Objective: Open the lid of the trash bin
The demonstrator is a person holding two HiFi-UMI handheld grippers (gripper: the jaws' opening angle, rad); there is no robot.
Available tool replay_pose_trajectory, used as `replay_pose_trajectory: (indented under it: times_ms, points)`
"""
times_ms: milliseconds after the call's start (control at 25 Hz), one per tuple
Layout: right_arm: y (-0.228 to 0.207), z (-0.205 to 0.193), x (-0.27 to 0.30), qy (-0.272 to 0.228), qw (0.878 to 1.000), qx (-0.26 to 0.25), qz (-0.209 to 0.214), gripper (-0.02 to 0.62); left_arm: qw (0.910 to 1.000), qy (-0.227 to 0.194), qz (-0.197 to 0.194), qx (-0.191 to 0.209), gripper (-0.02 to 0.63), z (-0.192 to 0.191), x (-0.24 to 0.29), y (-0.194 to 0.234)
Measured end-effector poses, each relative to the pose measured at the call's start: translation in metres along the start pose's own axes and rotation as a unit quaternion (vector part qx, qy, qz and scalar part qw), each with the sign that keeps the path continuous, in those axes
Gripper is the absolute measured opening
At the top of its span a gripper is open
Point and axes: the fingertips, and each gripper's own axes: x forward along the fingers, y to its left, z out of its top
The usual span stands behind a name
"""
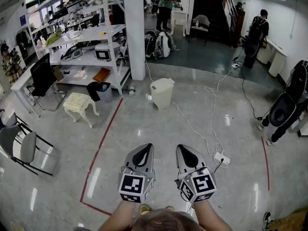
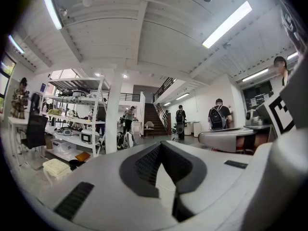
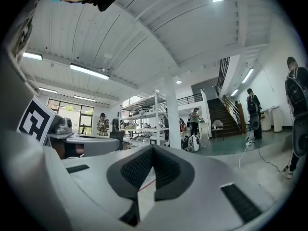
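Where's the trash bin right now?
In the head view, the cream trash bin stands on the floor near the middle, just right of the white pillar's base, with its lid down.

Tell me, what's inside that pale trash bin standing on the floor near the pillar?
The inside cannot be seen: the lid sits closed on the trash bin. Only its pale outer walls show, standing on the floor just in front of the white pillar.

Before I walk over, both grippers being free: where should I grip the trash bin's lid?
Probably the lid at its near edge, from your side: the trash bin stands upright and shut, its lid rim jutting slightly past the body.
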Motion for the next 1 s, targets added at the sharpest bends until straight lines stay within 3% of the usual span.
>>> replay_pose_trajectory:
  times_ms: [480, 1000]
  points:
    - [0.027, 0.002, 0.002, -0.012, 1.000, 0.020, 0.013, 0.017, 0.9999, 0.001, -0.011, 0.001, -0.003, 0.000, -0.012, 0.017]
    - [0.047, -0.012, 0.012, -0.011, 1.000, 0.017, -0.014, 0.017, 0.9993, 0.006, -0.037, 0.004, -0.003, -0.016, -0.020, 0.046]
